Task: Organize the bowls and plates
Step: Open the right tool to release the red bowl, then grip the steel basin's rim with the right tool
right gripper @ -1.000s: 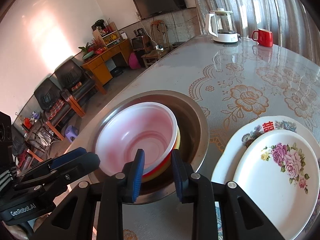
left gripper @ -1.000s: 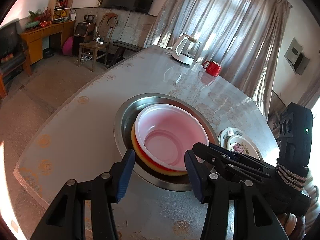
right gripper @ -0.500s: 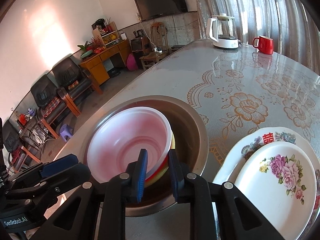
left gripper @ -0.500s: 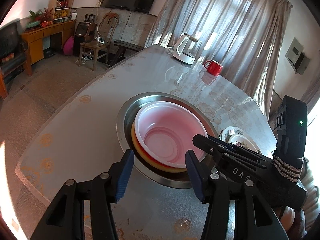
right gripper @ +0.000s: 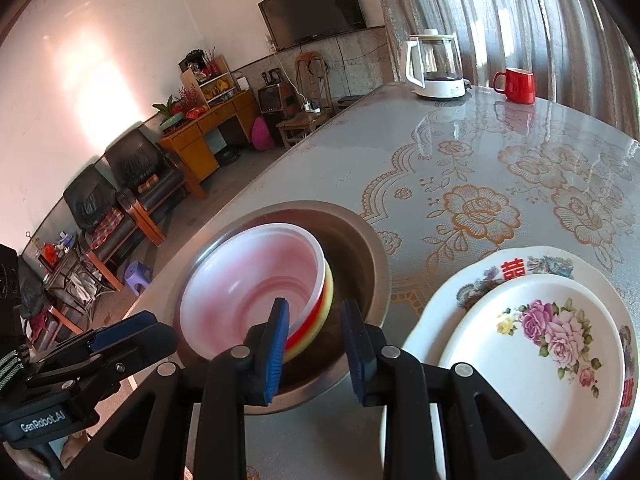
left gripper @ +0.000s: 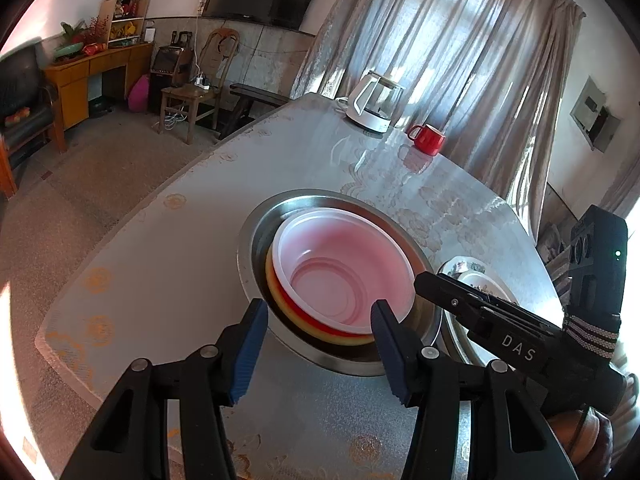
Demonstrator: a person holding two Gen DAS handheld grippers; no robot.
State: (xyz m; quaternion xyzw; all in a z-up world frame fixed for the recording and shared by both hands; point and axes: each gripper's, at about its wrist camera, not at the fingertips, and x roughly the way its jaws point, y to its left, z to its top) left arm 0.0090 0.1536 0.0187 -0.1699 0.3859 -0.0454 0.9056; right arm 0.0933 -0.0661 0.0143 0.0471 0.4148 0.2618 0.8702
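A white bowl with a pink inside (left gripper: 344, 264) tops a stack of red and yellow bowls inside a steel basin (left gripper: 256, 236). My left gripper (left gripper: 318, 344) hovers open in front of the basin's near rim, with nothing between its fingers. My right gripper (right gripper: 316, 344) is at the right edge of the bowl stack (right gripper: 256, 280). Its jaws are opening; the stack's rim shows just inside the left finger (right gripper: 276, 344), and the pads do not press on it. Two flowered plates (right gripper: 536, 352) lie stacked to the right of the steel basin (right gripper: 372, 248).
A white kettle (left gripper: 374, 100) and a red mug (left gripper: 427, 139) stand at the table's far end. The table edge runs close on the left, with floor, chairs and a wooden sideboard beyond. Curtains hang behind the table.
The right gripper's jaws narrowed by the bowl stack's rim, then spread again. The left gripper stayed where it was.
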